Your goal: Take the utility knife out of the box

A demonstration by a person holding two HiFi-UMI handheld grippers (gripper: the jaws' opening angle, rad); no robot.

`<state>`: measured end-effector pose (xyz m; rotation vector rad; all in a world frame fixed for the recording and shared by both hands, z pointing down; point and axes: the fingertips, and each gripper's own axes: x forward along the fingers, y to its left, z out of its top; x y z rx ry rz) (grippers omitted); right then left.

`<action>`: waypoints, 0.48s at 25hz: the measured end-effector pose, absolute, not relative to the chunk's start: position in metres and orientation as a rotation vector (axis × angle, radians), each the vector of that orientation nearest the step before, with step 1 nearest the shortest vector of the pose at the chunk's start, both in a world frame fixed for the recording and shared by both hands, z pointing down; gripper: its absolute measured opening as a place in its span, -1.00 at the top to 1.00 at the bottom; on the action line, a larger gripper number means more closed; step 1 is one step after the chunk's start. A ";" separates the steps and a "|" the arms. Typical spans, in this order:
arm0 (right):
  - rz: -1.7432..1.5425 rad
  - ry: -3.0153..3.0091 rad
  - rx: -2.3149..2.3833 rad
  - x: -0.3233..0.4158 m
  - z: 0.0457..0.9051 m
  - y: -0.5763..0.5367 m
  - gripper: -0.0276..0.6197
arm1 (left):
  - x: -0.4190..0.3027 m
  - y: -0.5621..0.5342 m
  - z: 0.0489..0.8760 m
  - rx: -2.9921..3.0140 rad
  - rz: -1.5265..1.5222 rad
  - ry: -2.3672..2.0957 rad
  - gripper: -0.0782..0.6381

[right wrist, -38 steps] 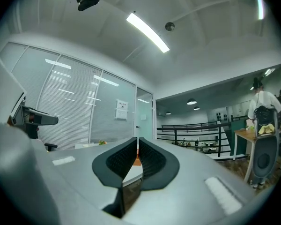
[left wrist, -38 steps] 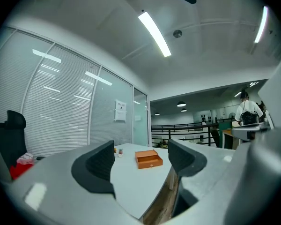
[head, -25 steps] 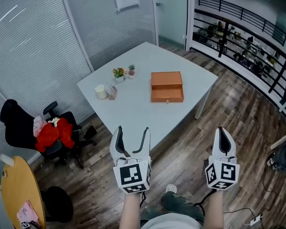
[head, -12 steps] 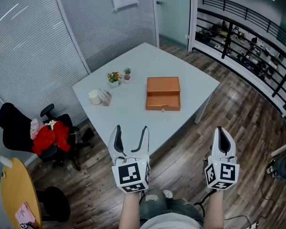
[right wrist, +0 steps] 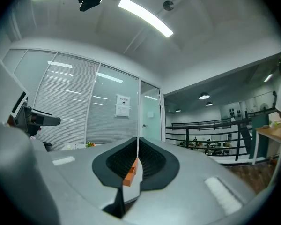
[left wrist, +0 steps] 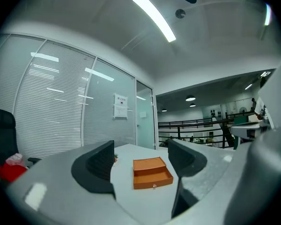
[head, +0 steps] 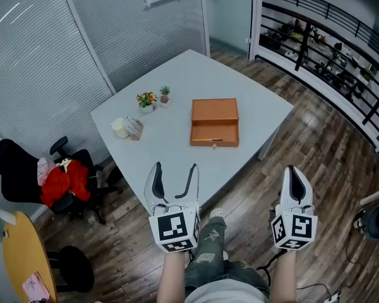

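Your left gripper [head: 175, 171]: jaws wide apart, empty. Your right gripper [head: 294, 173]: jaws pressed together on nothing. Both are well short of the pale grey square table [head: 170, 153].

The flat orange rectangular box [head: 215, 111] sits mid-table, smooth and stiff-looking, with its shallow drawer [head: 214, 133] pulled out.

The utility knife isn't visible; it's likely in the drawer. Expect it to be light, rigid and slick. Pinch it across the handle, away from the blade end.
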<state>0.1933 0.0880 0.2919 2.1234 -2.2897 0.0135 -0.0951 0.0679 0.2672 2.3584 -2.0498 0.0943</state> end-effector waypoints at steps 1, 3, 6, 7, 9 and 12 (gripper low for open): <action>0.015 -2.289 2.124 0.194 0.293 0.082 0.80 | -0.095 0.062 0.269 2.358 0.095 -2.049 -0.19; 0.018 -2.287 2.125 0.195 0.296 0.069 0.80 | -0.094 0.048 0.272 2.358 0.099 -2.046 -0.19; 0.023 -2.282 2.128 0.194 0.298 0.044 0.80 | -0.093 0.025 0.277 2.361 0.108 -2.034 -0.19; 0.024 -2.280 2.129 0.193 0.299 0.035 0.80 | -0.094 0.016 0.279 2.360 0.112 -2.030 -0.19; 0.026 -2.279 2.130 0.192 0.299 0.017 0.80 | -0.094 -0.001 0.283 2.357 0.119 -2.023 -0.19; 0.033 -2.276 2.136 0.192 0.301 -0.010 0.80 | -0.094 -0.028 0.288 2.359 0.130 -2.008 -0.19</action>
